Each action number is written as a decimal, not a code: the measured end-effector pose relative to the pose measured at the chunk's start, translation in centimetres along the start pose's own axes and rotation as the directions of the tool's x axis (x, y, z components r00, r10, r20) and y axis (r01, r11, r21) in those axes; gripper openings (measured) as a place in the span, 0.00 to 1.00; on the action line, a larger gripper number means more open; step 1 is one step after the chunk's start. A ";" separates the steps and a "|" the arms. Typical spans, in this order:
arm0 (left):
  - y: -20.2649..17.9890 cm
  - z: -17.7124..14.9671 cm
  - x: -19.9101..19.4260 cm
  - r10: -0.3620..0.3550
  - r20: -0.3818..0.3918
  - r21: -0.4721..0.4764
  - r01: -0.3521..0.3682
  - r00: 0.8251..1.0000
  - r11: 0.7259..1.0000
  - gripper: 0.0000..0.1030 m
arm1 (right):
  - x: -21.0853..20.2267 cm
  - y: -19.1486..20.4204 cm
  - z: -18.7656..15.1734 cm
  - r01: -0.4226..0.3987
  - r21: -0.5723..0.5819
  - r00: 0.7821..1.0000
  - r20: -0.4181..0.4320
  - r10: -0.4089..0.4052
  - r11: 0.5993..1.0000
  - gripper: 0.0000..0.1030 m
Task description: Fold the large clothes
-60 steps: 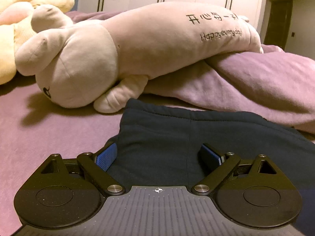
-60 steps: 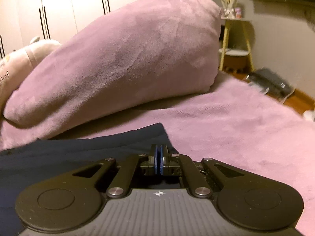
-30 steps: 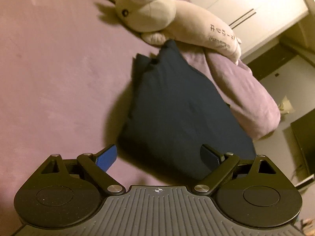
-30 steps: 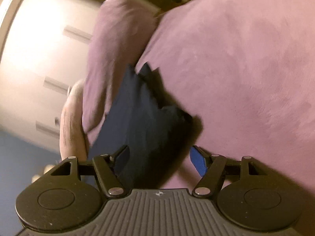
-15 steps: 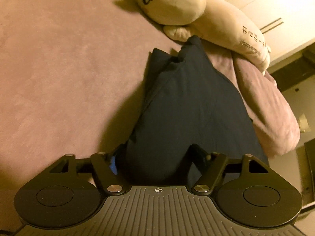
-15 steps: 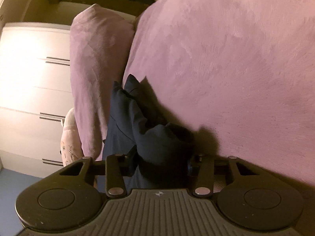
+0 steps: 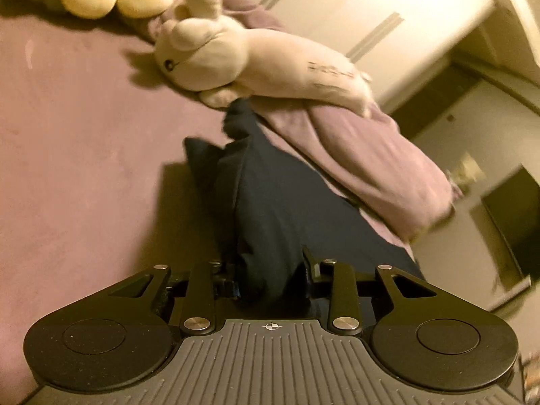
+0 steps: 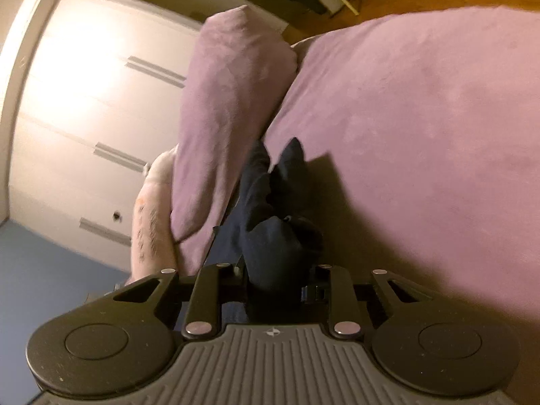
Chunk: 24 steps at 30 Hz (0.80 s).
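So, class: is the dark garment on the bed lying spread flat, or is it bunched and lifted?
Bunched and lifted. The dark garment is gathered into ridges between both closing grippers, left gripper and right gripper, casting shadow on the bed.

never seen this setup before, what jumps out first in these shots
A dark navy garment fills the middle of both views, bunched between the fingers of the left gripper and the right gripper, whose jaws are closing on it. Behind it a long cream plush toy with printed lettering lies across a rolled purple blanket. Everything sits on a purple bed, with white wardrobe doors beyond.
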<state>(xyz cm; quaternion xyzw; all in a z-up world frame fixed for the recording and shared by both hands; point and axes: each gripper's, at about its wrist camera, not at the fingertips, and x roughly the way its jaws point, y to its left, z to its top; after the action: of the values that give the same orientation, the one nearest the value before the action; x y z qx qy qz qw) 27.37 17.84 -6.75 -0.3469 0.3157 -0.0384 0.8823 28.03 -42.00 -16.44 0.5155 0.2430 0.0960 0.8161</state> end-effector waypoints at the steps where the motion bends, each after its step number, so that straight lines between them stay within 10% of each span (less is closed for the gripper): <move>1: 0.0 -1.1 -1.5 0.000 -0.017 0.016 0.000 1.000 1.000 0.33 | -1.7 -0.4 -0.8 0.010 -0.013 1.000 -0.016 -0.010 1.000 0.23; 12: 4.6 -11.4 -10.2 0.165 -0.145 -0.024 -0.170 0.976 0.985 0.44 | -12.8 -4.2 -5.4 0.205 -0.029 0.971 -0.118 -0.207 0.978 0.41; 16: 3.4 -9.9 -12.8 0.326 0.022 0.015 -0.326 0.945 0.945 0.55 | -15.1 0.2 -5.4 0.345 -0.331 0.938 0.085 -0.337 0.878 0.63; 19: 1.2 -9.2 -12.8 0.392 0.093 0.144 -0.402 0.915 0.904 0.58 | -14.0 2.9 -6.3 0.315 -0.504 0.947 0.111 -0.302 0.804 0.56; 24: -3.6 -8.8 -8.6 0.303 0.109 0.269 -0.322 0.947 0.908 0.62 | -5.9 8.0 -9.0 0.217 -0.708 0.970 0.078 -0.231 0.672 0.42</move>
<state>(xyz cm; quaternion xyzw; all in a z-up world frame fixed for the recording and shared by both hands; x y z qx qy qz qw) 15.88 12.41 -4.82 -0.1629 0.3295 0.0698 0.9274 19.21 -33.61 -10.71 0.1256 0.2557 0.0861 0.9547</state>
